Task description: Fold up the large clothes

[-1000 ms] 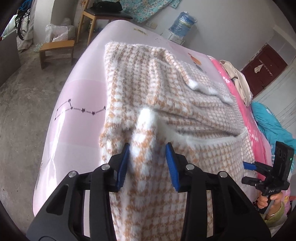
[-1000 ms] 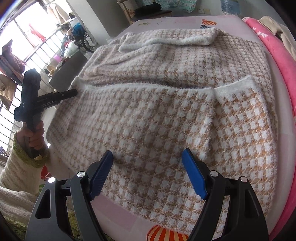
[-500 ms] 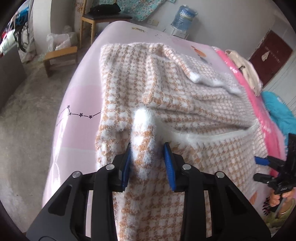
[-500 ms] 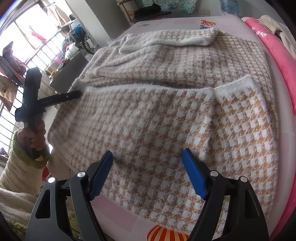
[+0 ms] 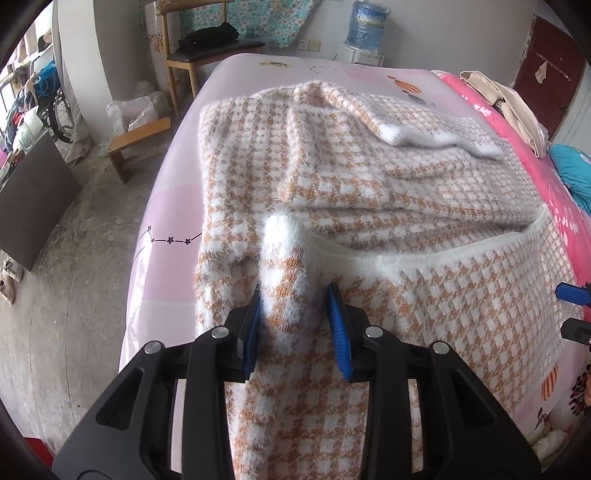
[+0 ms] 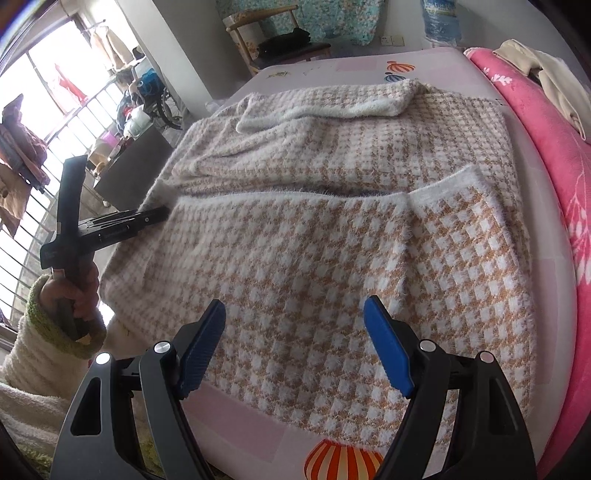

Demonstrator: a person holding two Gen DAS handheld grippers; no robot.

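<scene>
A large fuzzy sweater [image 5: 424, 192] in tan and white houndstooth lies spread on a pink bed [image 5: 173, 206]. It also fills the right wrist view [image 6: 332, 229]. My left gripper [image 5: 295, 325] is shut on a raised fold of the sweater's left edge, its white cuff [image 5: 282, 229] sticking up between the blue pads. It also shows in the right wrist view [image 6: 122, 225] at the sweater's left side. My right gripper [image 6: 295, 347] is open and empty, hovering over the sweater's near hem. Its tips show at the right edge of the left wrist view [image 5: 574, 310].
A pink blanket [image 6: 546, 155] with beige clothes [image 6: 546, 77] runs along the bed's right side. A wooden chair [image 5: 207, 51], a low bench [image 5: 136, 144] and a water bottle [image 5: 365, 22] stand beyond the bed. Bare concrete floor [image 5: 74, 295] lies left of it.
My left gripper has closed tighter on the sweater fold and swung with it toward the bed's middle. My right gripper has stayed open in about the same place.
</scene>
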